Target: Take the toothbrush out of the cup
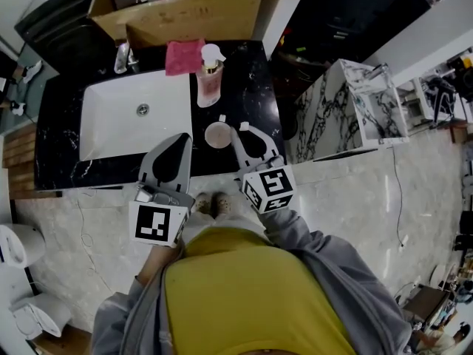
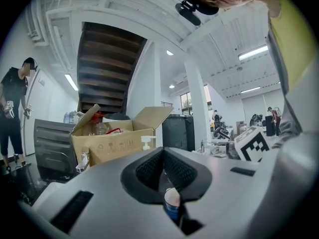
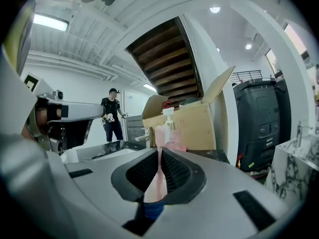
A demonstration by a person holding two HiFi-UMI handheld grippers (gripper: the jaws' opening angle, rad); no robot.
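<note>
A pink toothbrush stands upright between the jaws of my right gripper, which is shut on its handle; the brush head points up. In the head view my right gripper hovers just right of the pink cup on the black counter, a little above it. My left gripper hangs left of the cup, near the sink's front right corner. In the left gripper view its jaws are together and grip nothing that I can make out.
A white sink is set into the counter, with a faucet behind it. A pink soap dispenser and a pink cloth stand behind the cup. An open cardboard box sits beyond. A person stands far off.
</note>
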